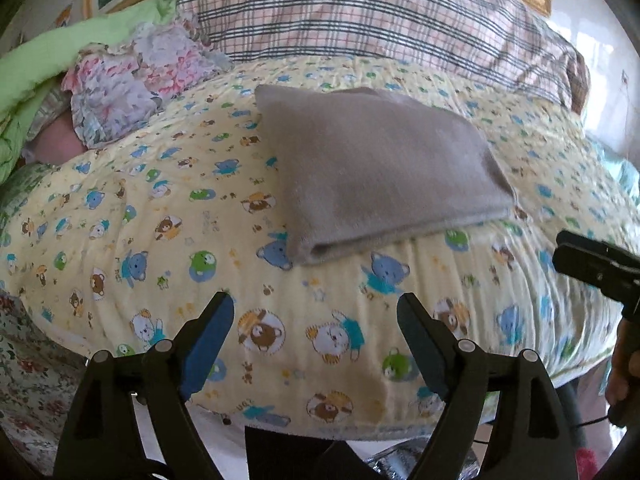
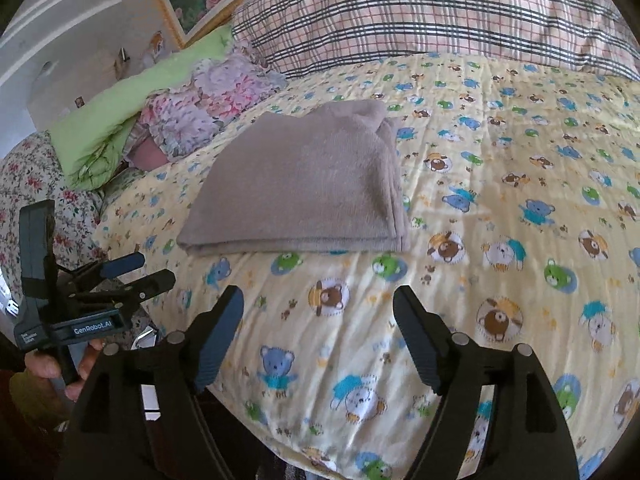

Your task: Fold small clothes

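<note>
A grey-brown fleece garment (image 1: 380,172) lies folded into a flat rectangle on the yellow bear-print quilt (image 1: 160,208); it also shows in the right wrist view (image 2: 304,184). My left gripper (image 1: 316,308) is open and empty, held back from the garment's near folded edge. My right gripper (image 2: 318,300) is open and empty, also short of the near edge. The left gripper shows at the left of the right wrist view (image 2: 152,270), jaws apart. Part of the right gripper's body (image 1: 596,268) shows at the right edge of the left wrist view.
A plaid pillow (image 2: 440,12) lies at the bed's head. A green blanket (image 2: 120,116) and a floral cloth (image 2: 208,108) are bunched at the far left. A floral sheet (image 1: 28,380) hangs at the left. The quilt's near edge (image 1: 340,432) drops off below the grippers.
</note>
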Demonstrator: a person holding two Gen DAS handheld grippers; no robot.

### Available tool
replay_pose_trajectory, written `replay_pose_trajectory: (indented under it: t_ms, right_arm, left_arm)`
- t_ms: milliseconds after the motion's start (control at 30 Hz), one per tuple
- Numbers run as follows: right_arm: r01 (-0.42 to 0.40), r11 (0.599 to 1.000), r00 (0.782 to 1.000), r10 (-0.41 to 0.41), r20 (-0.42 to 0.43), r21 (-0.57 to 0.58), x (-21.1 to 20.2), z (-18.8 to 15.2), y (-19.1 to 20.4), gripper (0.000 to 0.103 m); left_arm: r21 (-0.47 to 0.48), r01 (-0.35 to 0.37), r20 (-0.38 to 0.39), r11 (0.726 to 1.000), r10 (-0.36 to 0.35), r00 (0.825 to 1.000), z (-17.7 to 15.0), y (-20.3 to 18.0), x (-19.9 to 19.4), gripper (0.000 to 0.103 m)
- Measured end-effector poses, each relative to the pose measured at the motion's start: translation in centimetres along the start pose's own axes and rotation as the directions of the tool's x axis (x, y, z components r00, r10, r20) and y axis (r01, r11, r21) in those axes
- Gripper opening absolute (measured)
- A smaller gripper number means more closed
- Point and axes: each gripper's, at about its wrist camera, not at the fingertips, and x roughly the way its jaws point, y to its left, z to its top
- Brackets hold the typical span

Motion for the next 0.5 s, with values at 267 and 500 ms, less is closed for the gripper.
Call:
replay_pose_trajectory:
  t_ms: [267, 500]
  right_arm:
    - [0.03, 0.993, 0.999, -0.028, 0.022, -0.115, -0.1, 0.4, 1.7, 0.085]
    - [0.012, 0.994, 1.0, -0.01, 0.017, -0.105, 0.4, 1.2, 1.4, 0.088]
  left_arm:
    - [0.047, -0.015, 0.038, 0.999, 0.013, 0.999, 0.3, -0.9, -0.7, 0.087]
    - [0.051, -0.024, 0.025, 0.998, 0.023, 0.999, 1.2, -0.5, 0.2, 0.091]
